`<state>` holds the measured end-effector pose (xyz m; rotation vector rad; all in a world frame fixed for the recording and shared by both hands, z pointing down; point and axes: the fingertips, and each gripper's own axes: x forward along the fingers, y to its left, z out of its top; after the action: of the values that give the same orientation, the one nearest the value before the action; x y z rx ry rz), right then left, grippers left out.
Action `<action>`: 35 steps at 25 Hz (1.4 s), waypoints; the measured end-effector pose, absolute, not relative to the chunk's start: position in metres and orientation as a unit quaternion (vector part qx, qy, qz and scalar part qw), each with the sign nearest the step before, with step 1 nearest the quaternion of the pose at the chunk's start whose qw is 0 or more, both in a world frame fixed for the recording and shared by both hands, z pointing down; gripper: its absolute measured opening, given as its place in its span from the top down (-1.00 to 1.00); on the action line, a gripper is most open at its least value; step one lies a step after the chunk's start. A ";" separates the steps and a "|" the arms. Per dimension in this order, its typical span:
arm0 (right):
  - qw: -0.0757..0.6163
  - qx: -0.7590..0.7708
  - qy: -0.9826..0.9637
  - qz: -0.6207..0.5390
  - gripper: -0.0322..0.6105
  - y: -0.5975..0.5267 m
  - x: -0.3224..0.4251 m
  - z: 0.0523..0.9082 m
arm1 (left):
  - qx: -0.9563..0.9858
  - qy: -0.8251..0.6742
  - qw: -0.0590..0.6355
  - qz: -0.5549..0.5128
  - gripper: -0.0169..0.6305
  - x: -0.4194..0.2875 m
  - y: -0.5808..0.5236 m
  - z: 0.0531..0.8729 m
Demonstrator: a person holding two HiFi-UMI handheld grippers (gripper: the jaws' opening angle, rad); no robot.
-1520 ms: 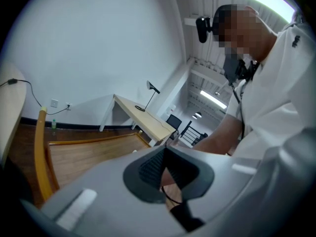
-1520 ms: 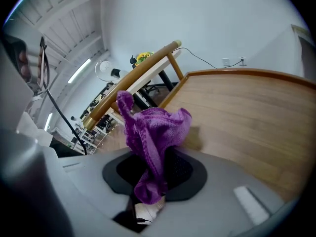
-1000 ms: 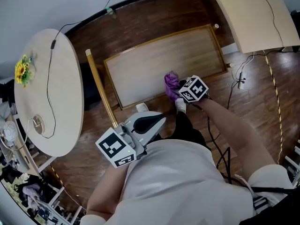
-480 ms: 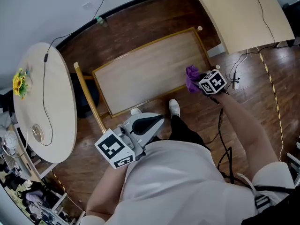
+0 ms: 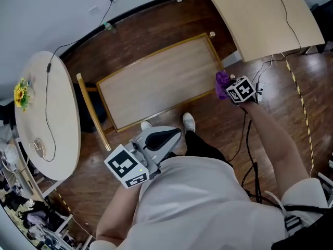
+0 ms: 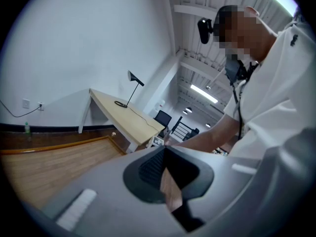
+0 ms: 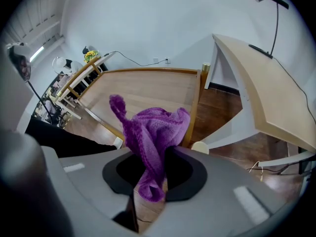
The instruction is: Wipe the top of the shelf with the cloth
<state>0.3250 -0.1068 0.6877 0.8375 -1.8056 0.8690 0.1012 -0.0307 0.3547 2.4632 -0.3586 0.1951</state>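
Your right gripper point(image 5: 229, 89) has slid along the near edge of the shelf point(image 5: 156, 82), from about the middle of that edge a second ago to the near right corner now. The cloth point(image 5: 222, 82) has gone with it. Your left gripper point(image 5: 171, 135) has not shifted; it hangs close to your body, on the near side of the shelf and well clear of it.

In the right gripper view the claw point(image 7: 158, 181) is clamped on the purple cloth point(image 7: 153, 132). A bunched fold is pinched between the jaws, a tail hangs below them, and a loose ear stands up above. The bundle sits right over the shelf's point(image 7: 143, 90) right-hand rail; whether it presses on the wood or floats just above it cannot be told from here.

The left claw point(image 6: 168, 181) is drawn together with only a sliver between the jaws and nothing held in it.

The cloth looks light, soft and floppy, so it will likely drag and fold under itself rather than lie flat. Taking hold of a thick bunch near its middle, as you have it, leaves enough loose fabric to trail on the wood. Most of the shelf top lies away from this corner, and by the look of it the wipe has more ground to cover.
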 end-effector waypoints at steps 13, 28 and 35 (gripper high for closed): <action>0.459 0.355 -0.750 0.318 0.61 -0.105 0.349 0.678 | 0.930 -0.187 0.310 0.068 0.89 0.124 -0.014 0.350; 0.261 0.408 -0.817 0.313 0.60 -0.020 0.298 0.586 | 0.943 -0.192 0.264 0.065 0.89 0.088 0.044 0.333; 0.224 0.441 -0.820 0.287 0.60 0.067 0.264 0.537 | 0.947 -0.189 0.256 0.042 0.89 0.035 0.138 0.330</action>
<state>0.2637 0.0670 0.5370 1.2164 -2.2633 0.7923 0.0352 0.1384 0.3299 2.5712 -0.5142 0.1149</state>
